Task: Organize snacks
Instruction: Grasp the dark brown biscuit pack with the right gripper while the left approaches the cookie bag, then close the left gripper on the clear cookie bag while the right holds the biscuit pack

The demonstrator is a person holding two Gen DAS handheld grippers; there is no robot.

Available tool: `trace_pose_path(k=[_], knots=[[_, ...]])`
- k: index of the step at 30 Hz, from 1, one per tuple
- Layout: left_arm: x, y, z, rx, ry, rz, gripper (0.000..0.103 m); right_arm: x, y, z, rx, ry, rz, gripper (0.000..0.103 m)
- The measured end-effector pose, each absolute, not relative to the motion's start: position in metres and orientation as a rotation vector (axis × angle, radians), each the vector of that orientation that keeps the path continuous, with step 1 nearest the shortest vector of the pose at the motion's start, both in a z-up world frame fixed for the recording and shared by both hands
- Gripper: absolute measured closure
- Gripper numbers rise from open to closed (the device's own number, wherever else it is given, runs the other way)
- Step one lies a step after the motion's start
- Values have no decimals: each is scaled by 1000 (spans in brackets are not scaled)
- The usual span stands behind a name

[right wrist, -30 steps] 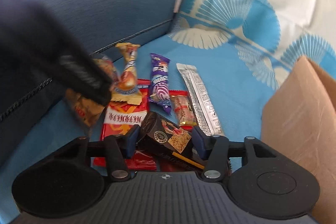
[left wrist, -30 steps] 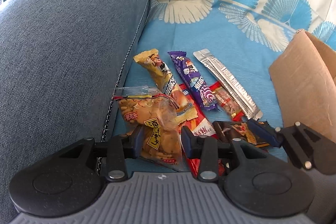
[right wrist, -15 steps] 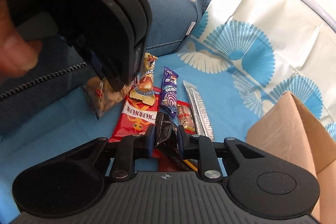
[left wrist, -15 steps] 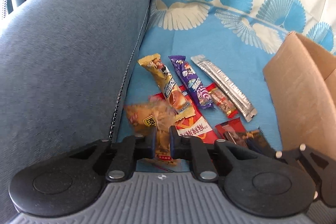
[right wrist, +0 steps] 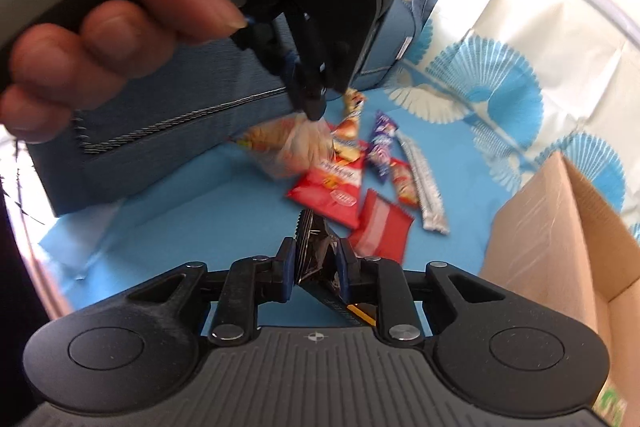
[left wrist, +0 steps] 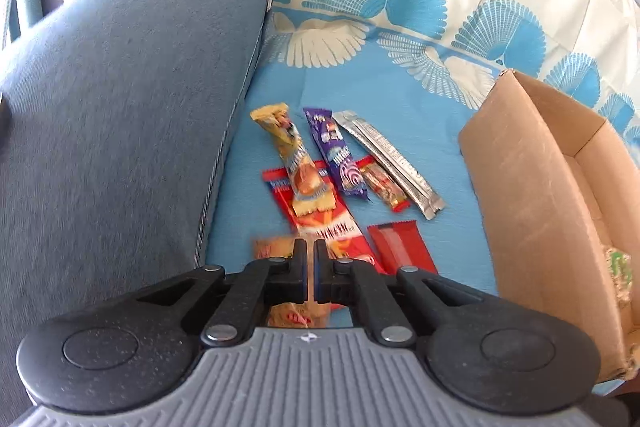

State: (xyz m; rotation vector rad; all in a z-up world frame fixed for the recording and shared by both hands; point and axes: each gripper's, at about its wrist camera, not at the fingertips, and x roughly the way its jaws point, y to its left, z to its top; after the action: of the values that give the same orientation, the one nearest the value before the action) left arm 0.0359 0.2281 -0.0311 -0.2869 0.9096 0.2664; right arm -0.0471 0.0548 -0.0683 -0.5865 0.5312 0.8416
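Observation:
My left gripper is shut on a clear bag of orange crackers. In the right wrist view that bag hangs from the left gripper above the blue cloth. My right gripper pinches a dark brown snack packet between its pads, clear of the cloth, while its jaws are opening slightly. On the cloth lie a big red packet, a small red wrapper, a yellow bar, a purple bar, a small red candy and a silver stick.
An open cardboard box stands to the right of the snacks, with a green packet inside. A blue sofa armrest rises on the left. A person's hand holds the left gripper's handle close above the right gripper.
Both grippers closed on their packets and rose. The cracker bag left the cloth with the left gripper. The right gripper drew back with the dark packet, uncovering the small red wrapper.

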Motion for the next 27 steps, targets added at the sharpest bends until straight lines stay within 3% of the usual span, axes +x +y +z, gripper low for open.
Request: trace_pose_path(k=[3, 6, 8, 10, 13, 19, 27], knots=[[34, 227, -34, -309, 942, 253, 101, -49, 49, -65, -522, 578, 884, 72], [30, 234, -35, -334, 931, 261, 98, -46, 45, -64, -452, 633, 902, 56], [27, 242, -36, -384, 914, 280, 89, -43, 43, -63, -422, 634, 892, 35], [27, 247, -37, -412, 908, 297, 72, -38, 42, -62, -392, 634, 877, 25], [33, 246, -40, -408, 928, 297, 64, -27, 43, -67, -368, 673, 867, 14], [51, 240, -49, -336, 990, 298, 44, -6, 47, -80, -345, 783, 782, 4], [69, 236, -68, -260, 1066, 309, 37, 11, 49, -96, -324, 882, 718, 0]])
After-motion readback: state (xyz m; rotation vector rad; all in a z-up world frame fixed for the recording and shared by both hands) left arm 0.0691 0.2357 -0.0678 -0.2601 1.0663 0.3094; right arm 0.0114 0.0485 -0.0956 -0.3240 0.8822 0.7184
